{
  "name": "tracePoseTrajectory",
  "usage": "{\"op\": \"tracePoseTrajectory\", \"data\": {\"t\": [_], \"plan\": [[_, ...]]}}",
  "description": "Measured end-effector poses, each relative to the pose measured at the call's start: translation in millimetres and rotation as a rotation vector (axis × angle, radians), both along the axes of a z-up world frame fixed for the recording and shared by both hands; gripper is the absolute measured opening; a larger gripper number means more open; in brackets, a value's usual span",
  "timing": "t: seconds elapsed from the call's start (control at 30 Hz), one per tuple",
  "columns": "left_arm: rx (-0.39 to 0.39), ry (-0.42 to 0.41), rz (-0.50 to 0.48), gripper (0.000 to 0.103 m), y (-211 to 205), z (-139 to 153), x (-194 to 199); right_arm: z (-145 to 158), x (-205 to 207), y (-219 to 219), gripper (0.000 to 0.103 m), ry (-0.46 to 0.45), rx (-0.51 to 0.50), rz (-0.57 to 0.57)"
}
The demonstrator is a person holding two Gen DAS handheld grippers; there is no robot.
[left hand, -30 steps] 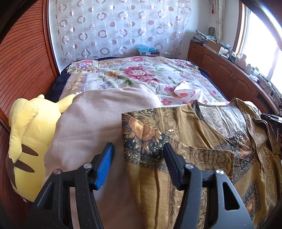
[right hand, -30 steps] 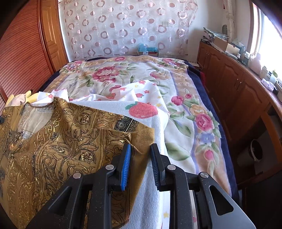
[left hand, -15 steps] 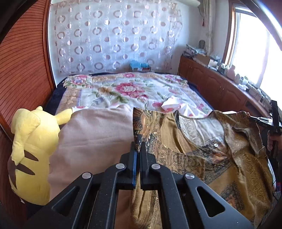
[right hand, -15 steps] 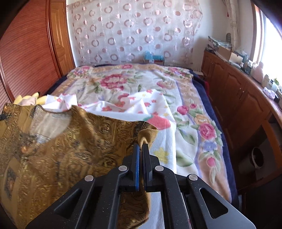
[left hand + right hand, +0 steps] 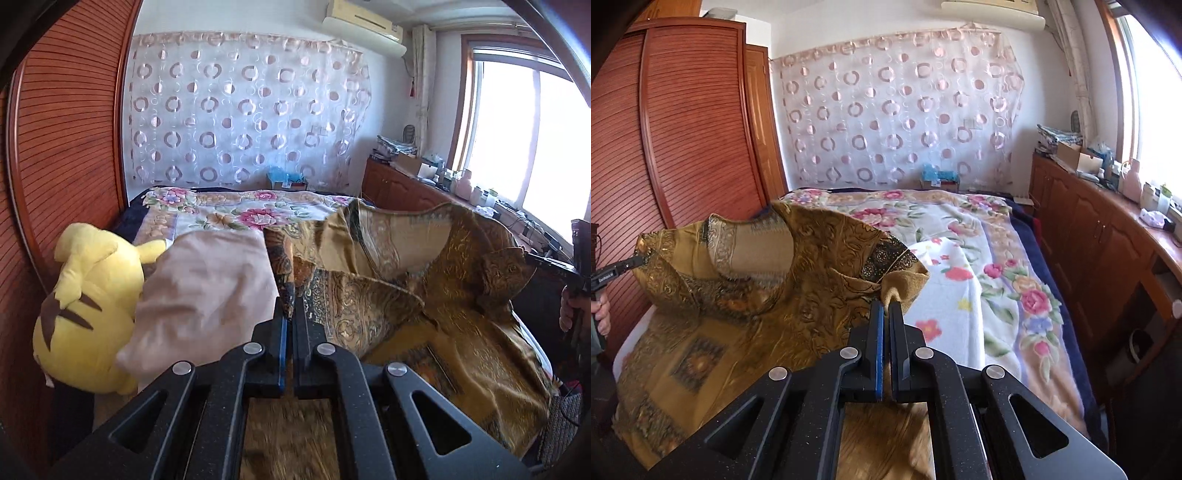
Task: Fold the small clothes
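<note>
A gold-brown patterned top (image 5: 424, 295) hangs stretched between my two grippers above the bed. My left gripper (image 5: 289, 314) is shut on its left shoulder corner. My right gripper (image 5: 885, 314) is shut on its right shoulder corner; the top (image 5: 757, 295) spreads to the left in the right wrist view, neckline open and lifted. The right gripper's tip shows far right in the left wrist view (image 5: 543, 260), and the left gripper's tip shows far left in the right wrist view (image 5: 628, 264). The lower part of the top drapes down onto the bed.
A floral bedspread (image 5: 979, 258) covers the bed. A yellow plush toy (image 5: 88, 306) and a beige pillow (image 5: 207, 291) lie at the left. A wooden wardrobe (image 5: 683, 147) stands at the left, a cluttered wooden cabinet (image 5: 1108, 229) under the window at the right.
Both grippers closed on the top's shoulder corners, then lifted it off the bed. The views have tilted up and the garment now hangs between the grippers.
</note>
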State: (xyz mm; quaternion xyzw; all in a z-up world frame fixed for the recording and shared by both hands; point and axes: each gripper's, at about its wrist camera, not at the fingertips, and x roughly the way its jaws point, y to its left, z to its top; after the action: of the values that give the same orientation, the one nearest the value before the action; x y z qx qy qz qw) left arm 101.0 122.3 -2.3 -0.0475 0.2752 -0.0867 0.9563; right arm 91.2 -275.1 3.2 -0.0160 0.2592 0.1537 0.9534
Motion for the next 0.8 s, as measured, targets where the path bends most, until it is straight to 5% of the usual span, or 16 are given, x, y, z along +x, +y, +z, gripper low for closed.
{"op": "tracePoseTrajectory", "data": {"t": [0.43,0.57,0.67,0.8], "plan": [[-0.093,0.072,0.045,0.003,22.9,-40.6,-114.0,-48.1,-146.2,-49.2,0.002,0.087,0.018,-0.025],[-0.043,0.088,0.033,0.003,20.8,-40.4,-131.2,-41.0,-162.1,-54.7,0.002,0.132,-0.003,-0.023],[0.054,0.096,0.043,0.015,18.2,-43.6,-133.9,-35.9,-163.3,-50.0,0.002,0.130,-0.046,-0.031],[0.023,0.084,0.048,0.038,29.1,-36.0,-133.3,-18.2,-164.8,-29.1,0.009,0.118,-0.075,-0.017]]}}
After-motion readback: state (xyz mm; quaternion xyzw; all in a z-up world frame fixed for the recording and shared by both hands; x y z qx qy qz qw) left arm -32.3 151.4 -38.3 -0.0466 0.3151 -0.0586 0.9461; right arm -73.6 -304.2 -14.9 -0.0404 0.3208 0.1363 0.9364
